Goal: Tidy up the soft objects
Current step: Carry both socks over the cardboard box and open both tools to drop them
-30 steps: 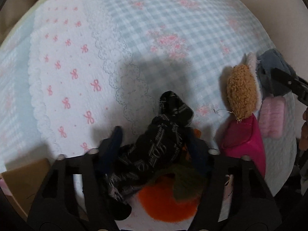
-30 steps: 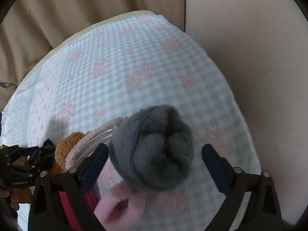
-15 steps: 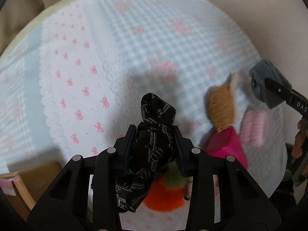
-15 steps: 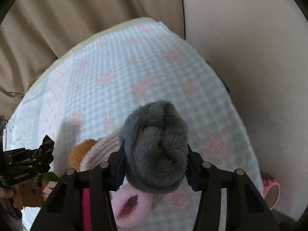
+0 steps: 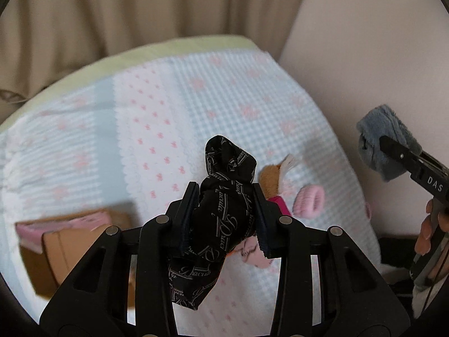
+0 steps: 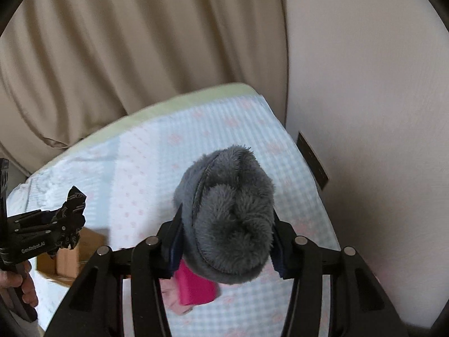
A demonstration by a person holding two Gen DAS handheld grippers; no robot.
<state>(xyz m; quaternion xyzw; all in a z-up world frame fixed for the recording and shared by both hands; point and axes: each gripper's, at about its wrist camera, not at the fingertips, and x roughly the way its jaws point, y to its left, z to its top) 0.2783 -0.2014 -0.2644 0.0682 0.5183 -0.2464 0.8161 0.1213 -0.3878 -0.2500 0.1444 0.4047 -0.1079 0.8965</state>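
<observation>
My left gripper (image 5: 226,196) is shut on a black cloth with white lettering (image 5: 230,163), whose tail hangs below the pads. It is held well above the checked bed cover (image 5: 238,98). My right gripper (image 6: 227,219) is shut on a grey fuzzy plush item (image 6: 230,196), also up off the bed. In the left wrist view that grey item (image 5: 384,129) shows at the right edge. The right wrist view has the black cloth (image 6: 73,205) at its left edge. Down on the cover lie a brown plush (image 5: 270,177), a pink fuzzy ring (image 5: 308,199) and a magenta box (image 6: 196,283).
An open cardboard box (image 5: 70,241) with something pink in it sits on the near left of the bed. Beige curtains (image 6: 140,56) hang behind the bed and a pale wall (image 6: 364,112) runs along its right side. A person's hand (image 5: 426,227) holds the right tool.
Both grippers closed on their items, the left on the black cloth and the right on the grey plush. Both then rose from the bed, so the cover looks farther away.
</observation>
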